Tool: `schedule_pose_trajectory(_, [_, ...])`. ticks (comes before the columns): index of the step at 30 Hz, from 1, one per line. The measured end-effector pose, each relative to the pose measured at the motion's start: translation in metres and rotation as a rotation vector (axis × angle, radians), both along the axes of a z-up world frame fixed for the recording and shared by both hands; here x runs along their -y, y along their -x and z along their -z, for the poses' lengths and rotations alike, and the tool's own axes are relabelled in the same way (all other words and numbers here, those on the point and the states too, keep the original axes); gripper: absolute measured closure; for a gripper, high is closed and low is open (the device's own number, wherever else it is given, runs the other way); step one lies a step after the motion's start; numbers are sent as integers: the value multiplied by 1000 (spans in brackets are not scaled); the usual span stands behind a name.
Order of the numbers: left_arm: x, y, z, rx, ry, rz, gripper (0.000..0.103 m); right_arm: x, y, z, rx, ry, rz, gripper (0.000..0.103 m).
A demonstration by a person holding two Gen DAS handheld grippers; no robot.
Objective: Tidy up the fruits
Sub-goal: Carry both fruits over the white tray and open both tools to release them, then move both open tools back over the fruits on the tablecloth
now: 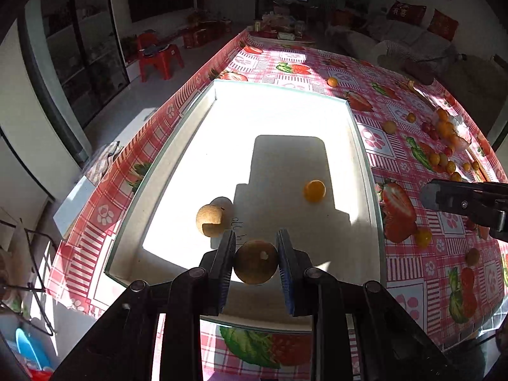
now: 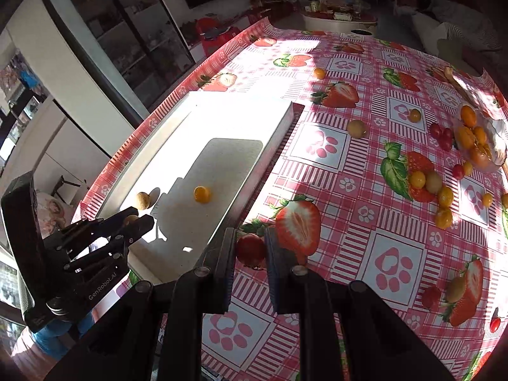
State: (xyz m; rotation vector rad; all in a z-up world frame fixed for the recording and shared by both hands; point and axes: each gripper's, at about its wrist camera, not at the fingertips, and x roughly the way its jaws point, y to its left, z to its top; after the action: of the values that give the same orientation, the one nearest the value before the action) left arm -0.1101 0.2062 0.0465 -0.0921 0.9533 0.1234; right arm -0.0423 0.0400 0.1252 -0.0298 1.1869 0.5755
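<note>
Fruit sorting is caught mid-carry: a brown, rough-skinned round fruit is clamped between the pads of the left hand-held gripper, which is poised above the near end of a shallow white tray so that the fruit can, by the look of it, be set down inside. Two pieces are already lying on the tray floor, well apart from each other: a second brown fruit near the left wall and a small orange fruit toward the right. A red cherry tomato is gripped in the right hand-held gripper, held just beside the tray's right wall over the strawberry-print cloth of the counter, apparently being brought the same way. Both sets of jaws are closed tightly on their loads, a hold judged necessary because round, smooth fruit rolls easily. Most of the work seems still ahead: many small yellow, orange and red fruits are scattered across the cloth to the right, with a cluster gathered at the far right edge in what may be a clear dish, though glare prevents certainty. Strong sunlight falls across the tray, and the blocky shadow on its floor is probably cast by the left tool.
</note>
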Motion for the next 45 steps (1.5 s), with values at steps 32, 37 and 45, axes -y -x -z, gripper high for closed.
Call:
schedule_pose_trajectory(32, [-12, -5, 19, -23, -97, -19, 20, -75, -28, 40, -121, 23, -57, 27])
schedule_pose_trajectory(37, [-11, -4, 14, -32, -84, -10, 20, -61, -24, 26, -106, -8, -29, 24])
schedule_pose_trajectory(45, [13, 0, -6, 6, -96, 45, 20, -18, -14, 16, -107, -33, 44, 22])
